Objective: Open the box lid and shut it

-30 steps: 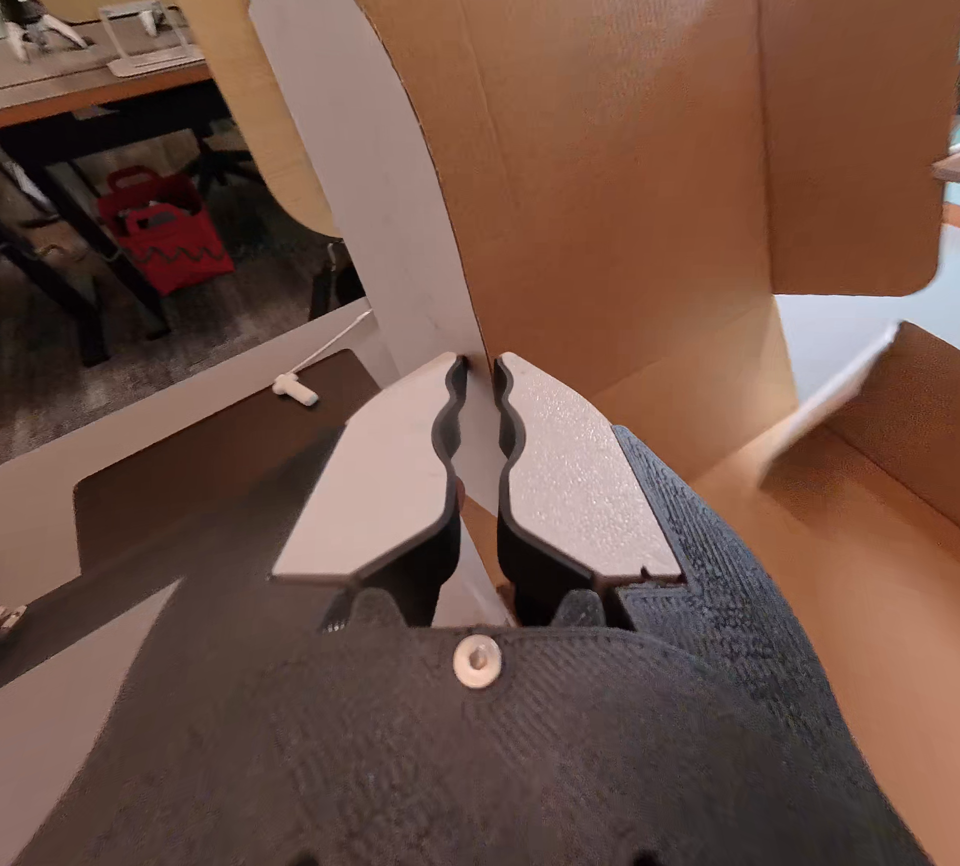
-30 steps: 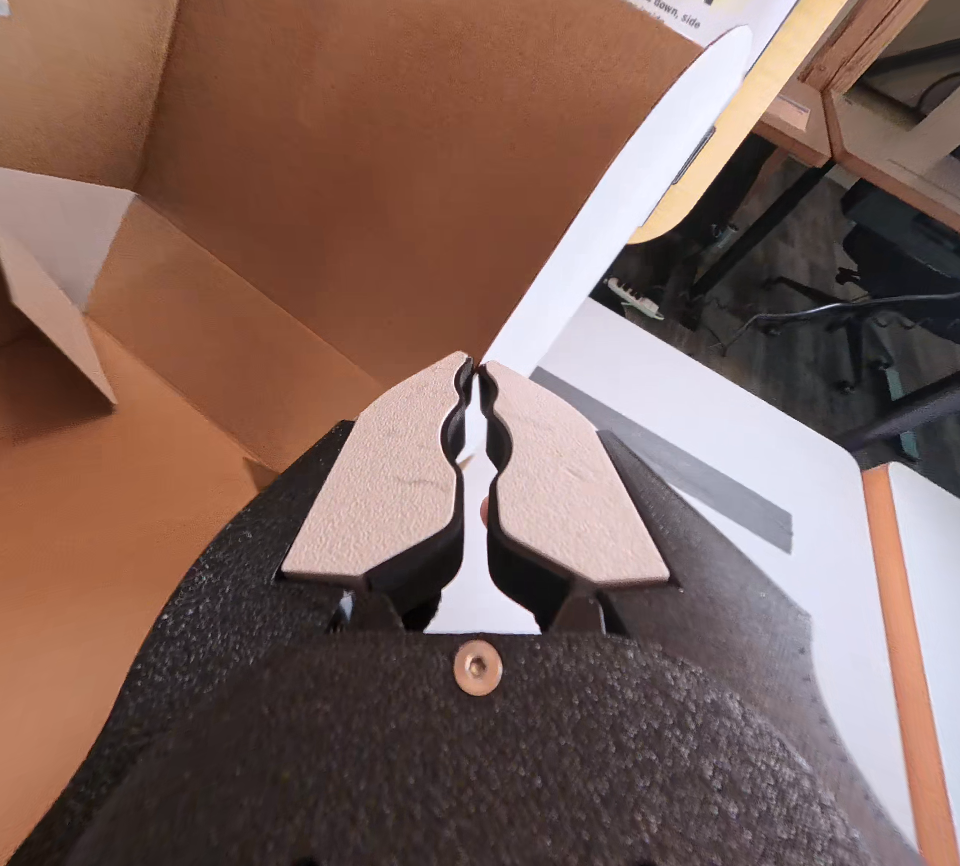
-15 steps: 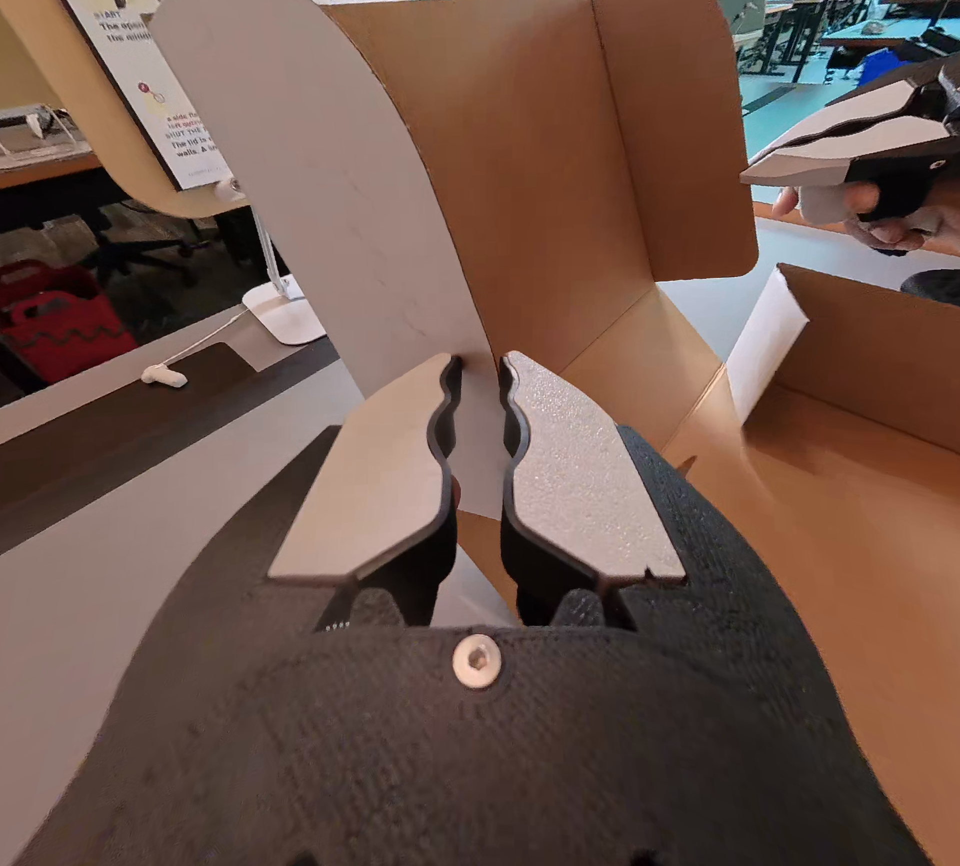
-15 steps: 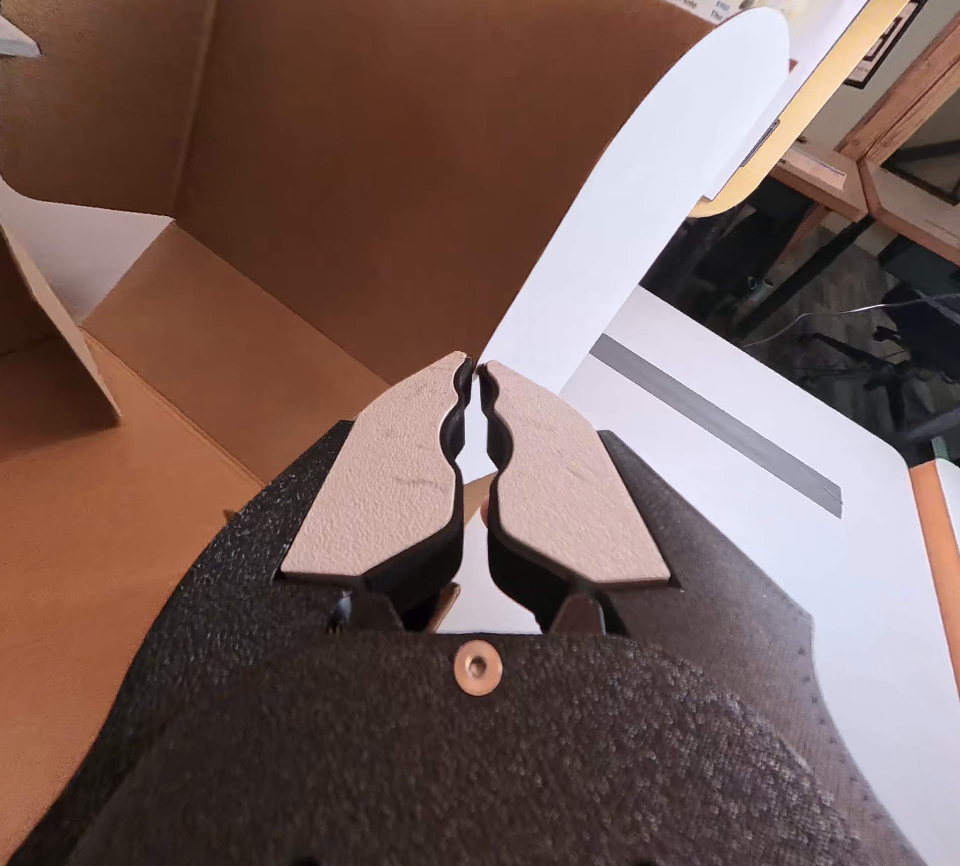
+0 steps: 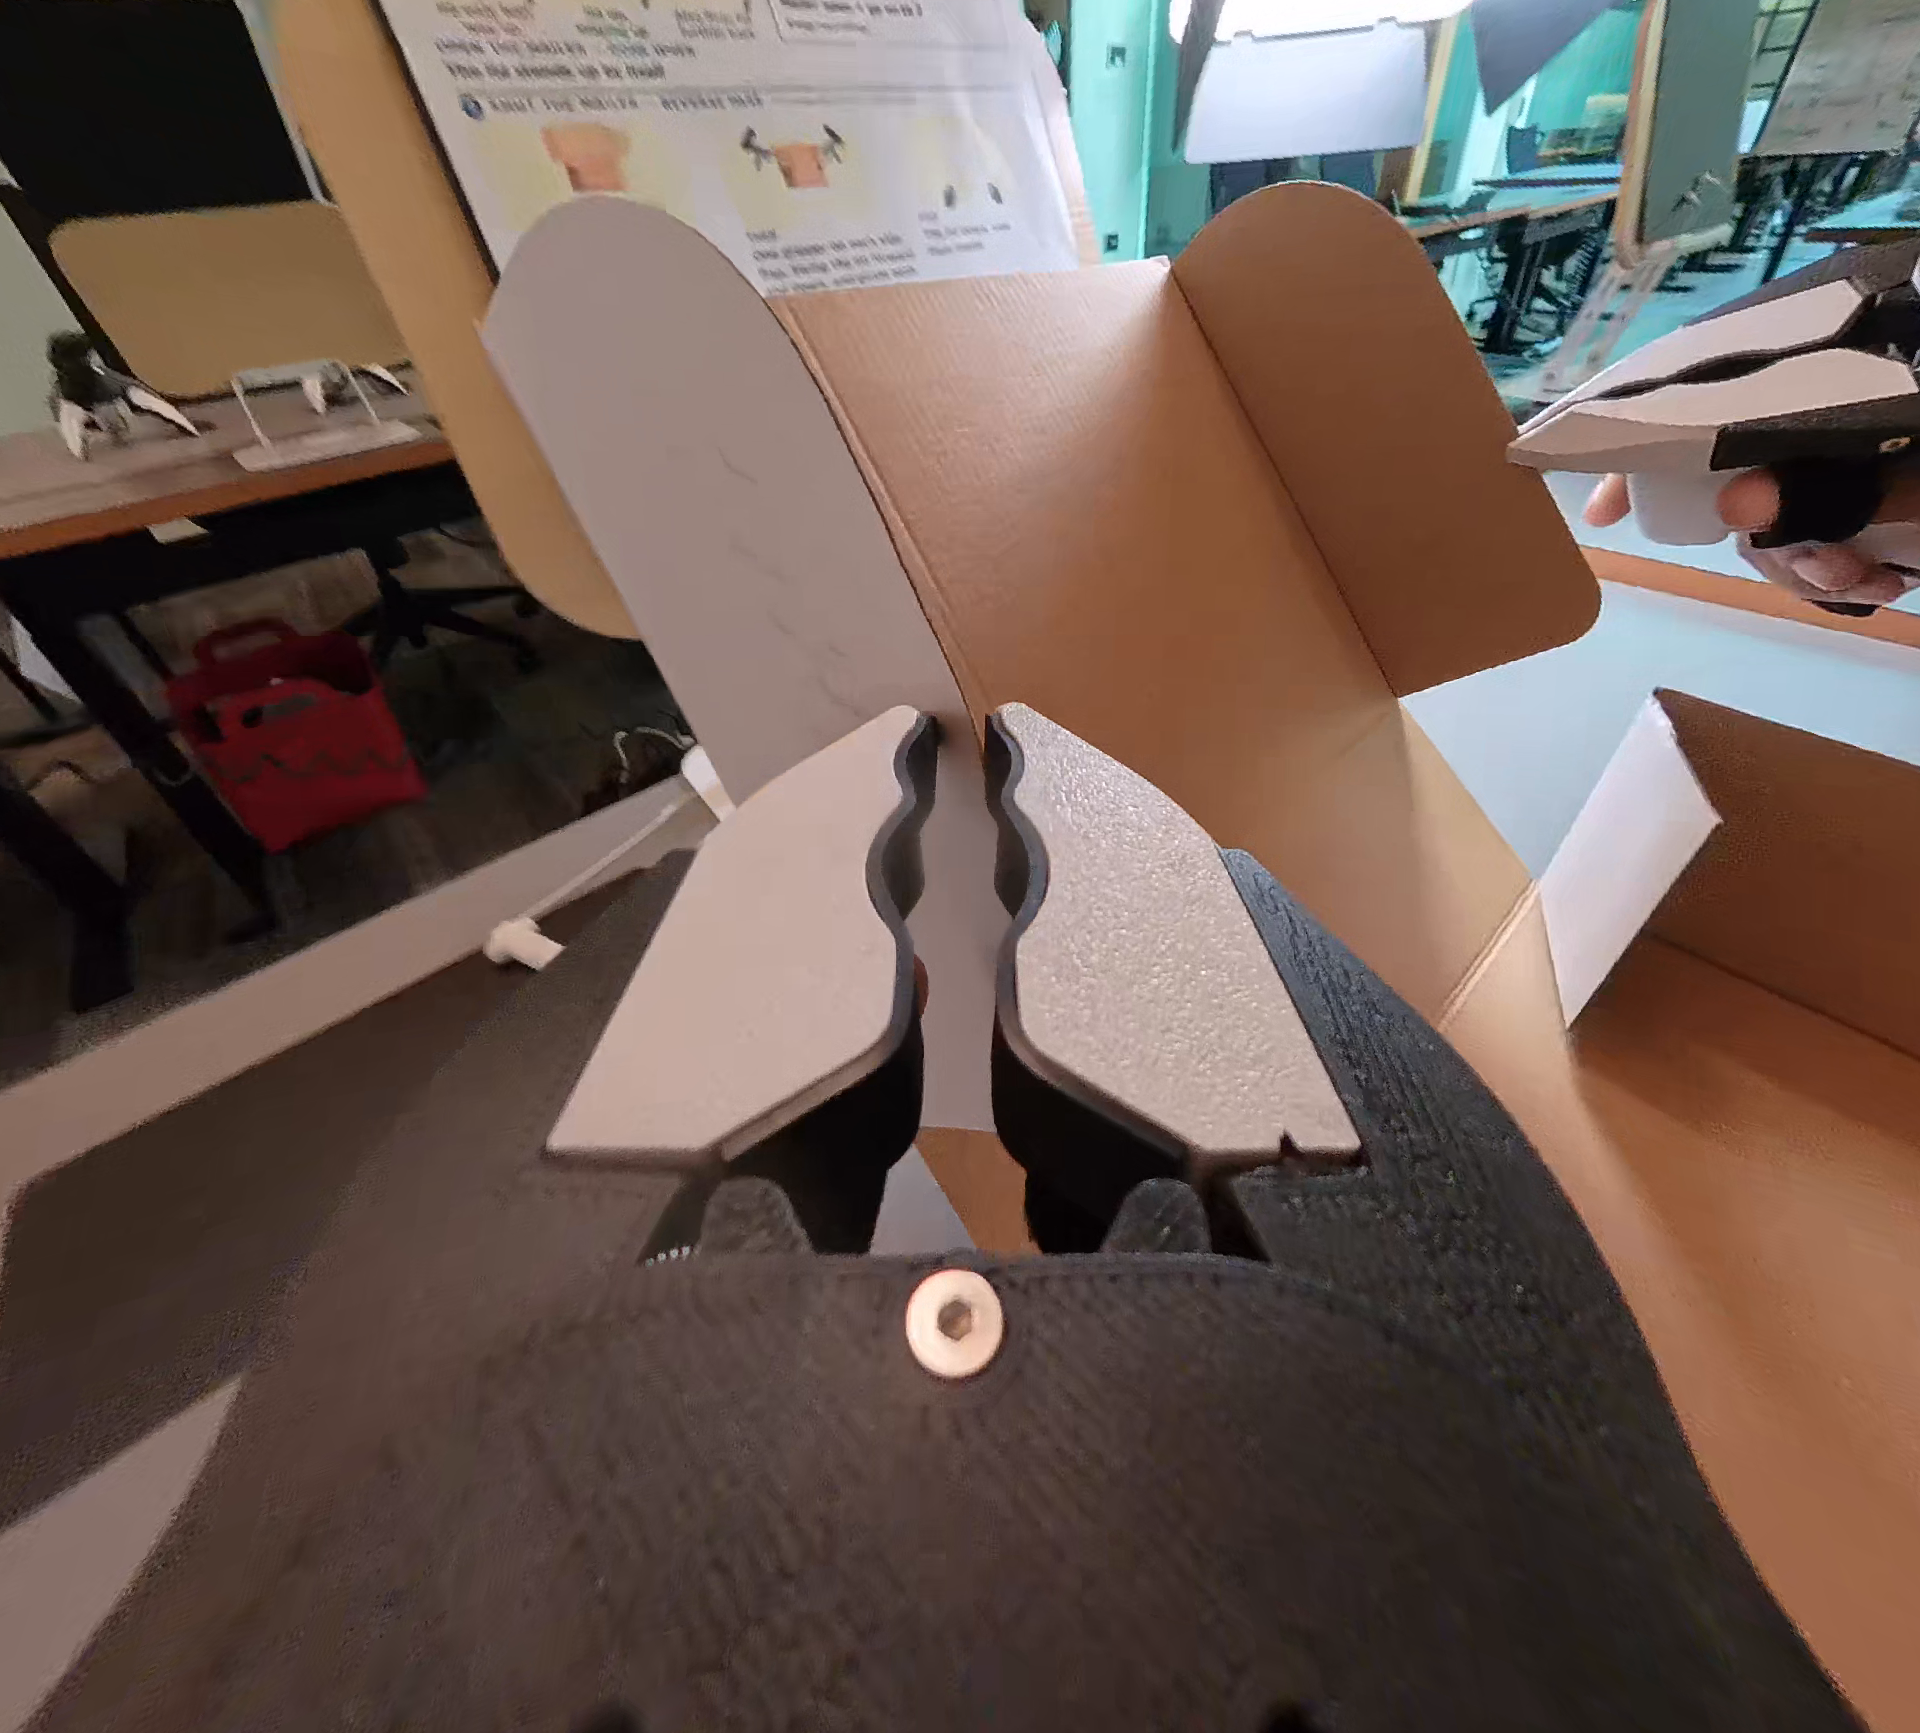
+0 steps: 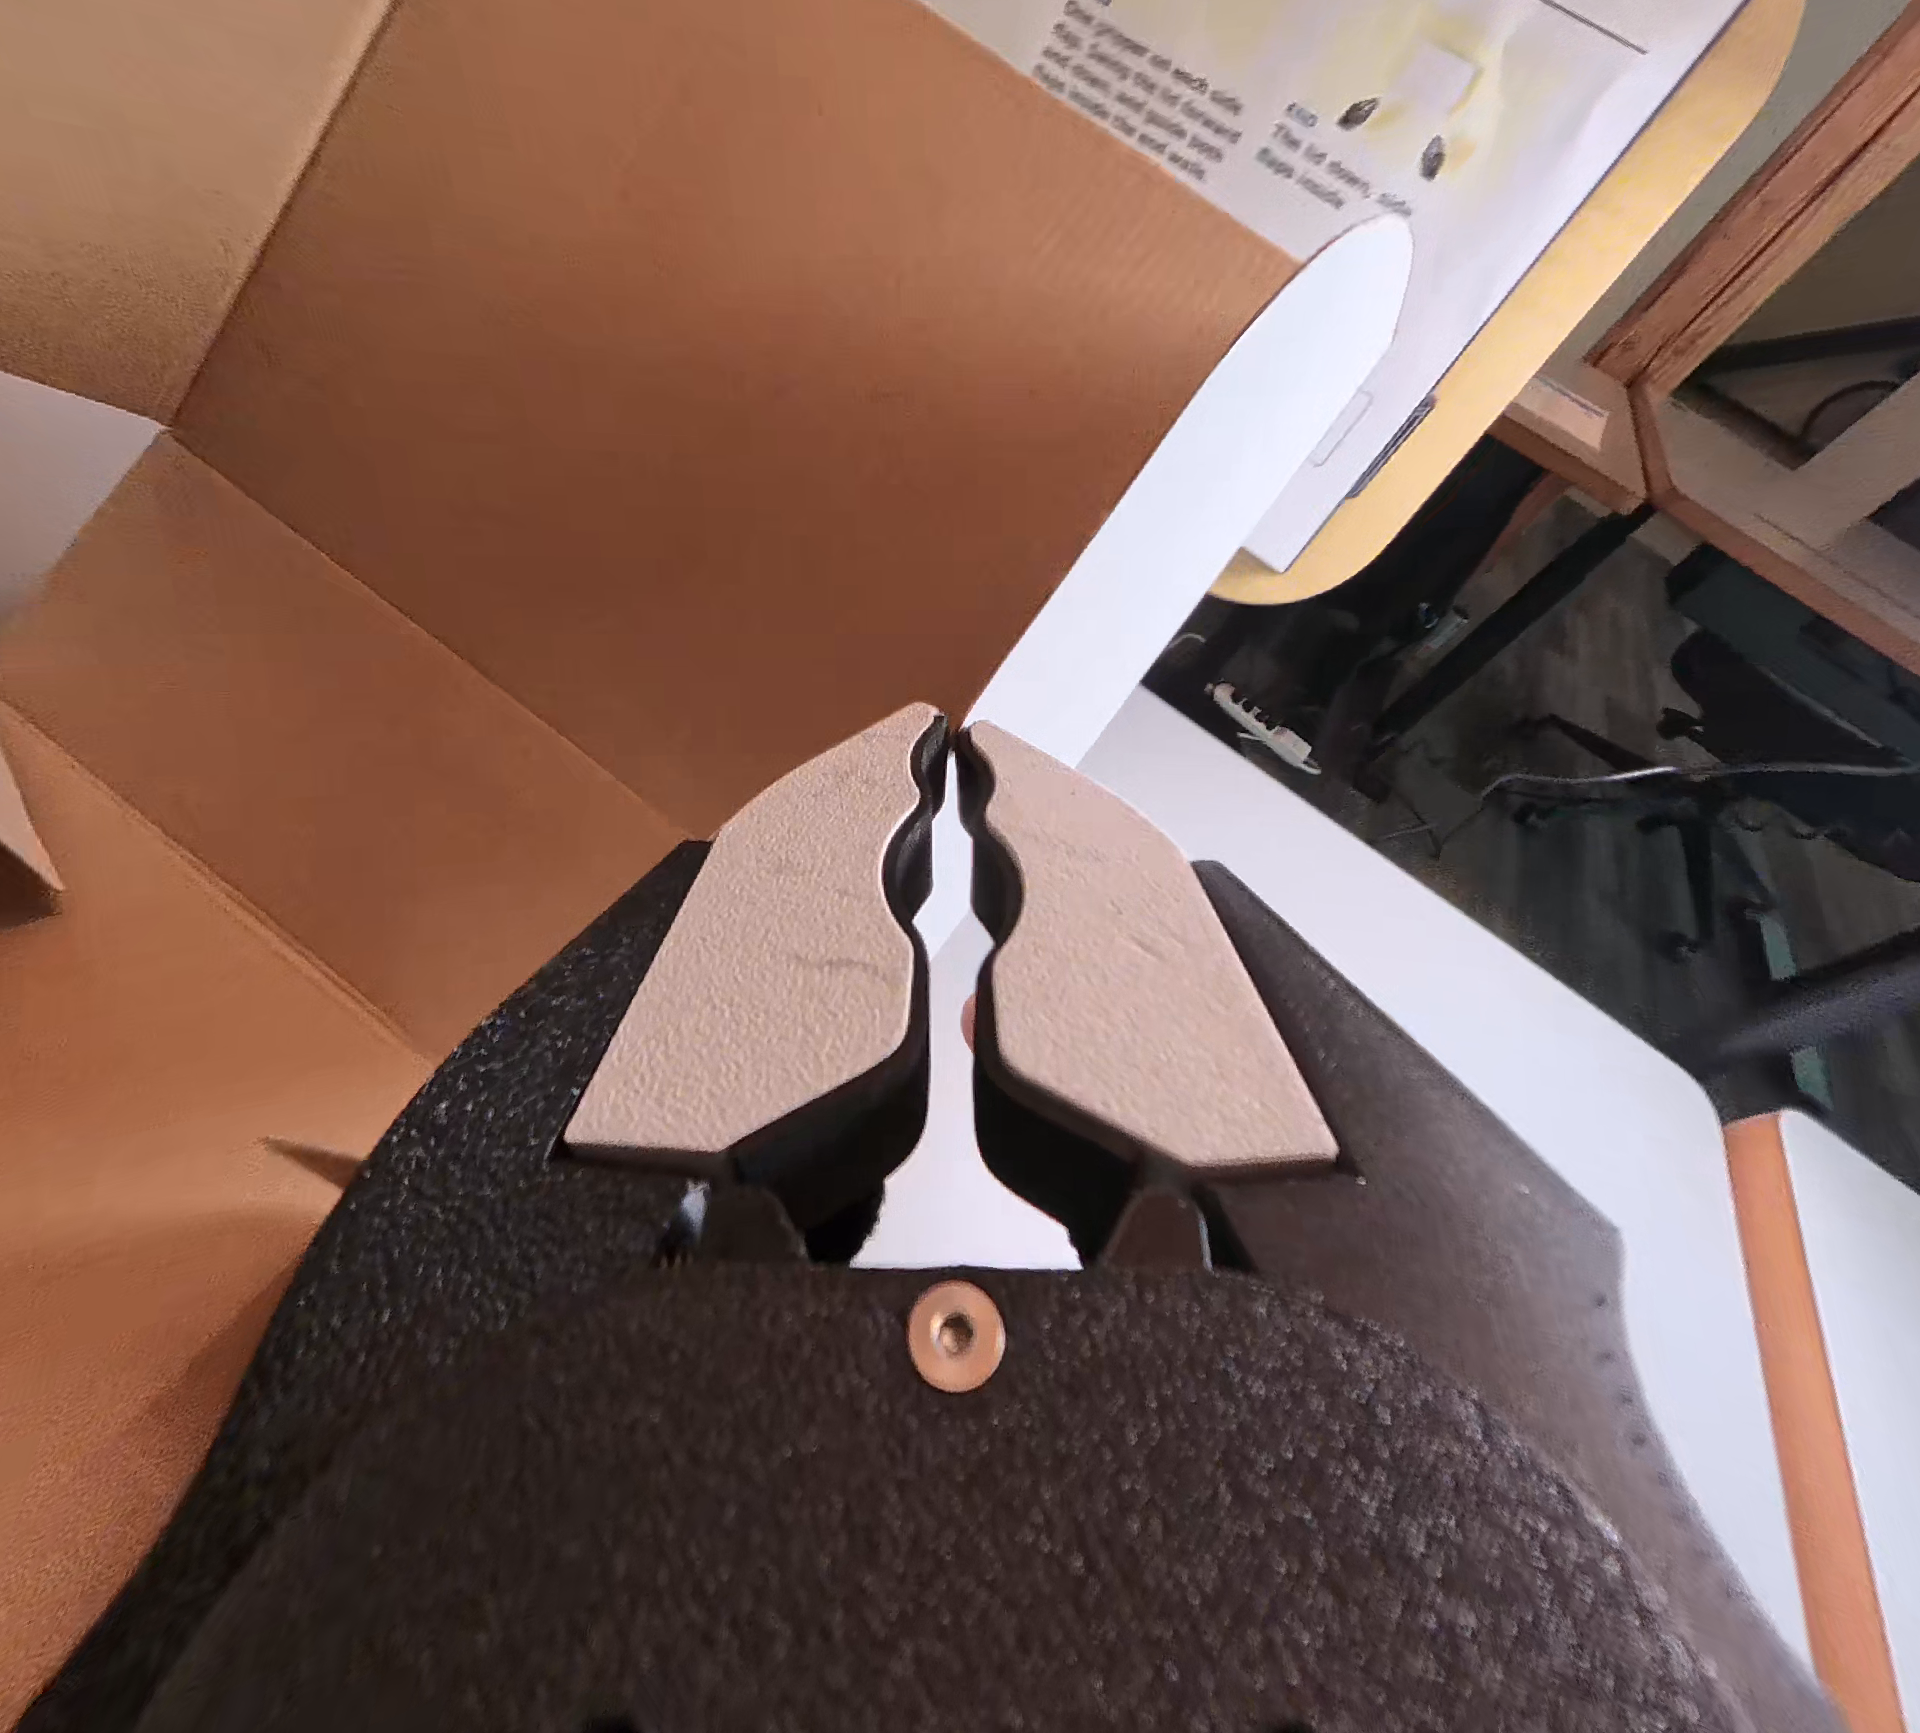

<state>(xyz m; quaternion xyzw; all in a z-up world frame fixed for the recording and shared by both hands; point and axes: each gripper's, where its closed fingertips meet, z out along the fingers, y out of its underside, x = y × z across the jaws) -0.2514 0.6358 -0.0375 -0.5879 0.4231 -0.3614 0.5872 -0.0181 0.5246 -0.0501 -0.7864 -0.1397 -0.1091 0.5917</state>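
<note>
The lower part of the box lid's [image 5: 1091, 520] white side flap [image 5: 717, 520] disappears behind the left claw [image 5: 958, 733], so where the pads actually bite can't be seen. Right of the lid, the right claw [image 5: 1704, 405] and the hand [image 5: 1808, 530] holding it are chopped by the frame edge. In the right wrist view everything left of the lid [image 6: 644, 353] is motion-smeared.
</note>
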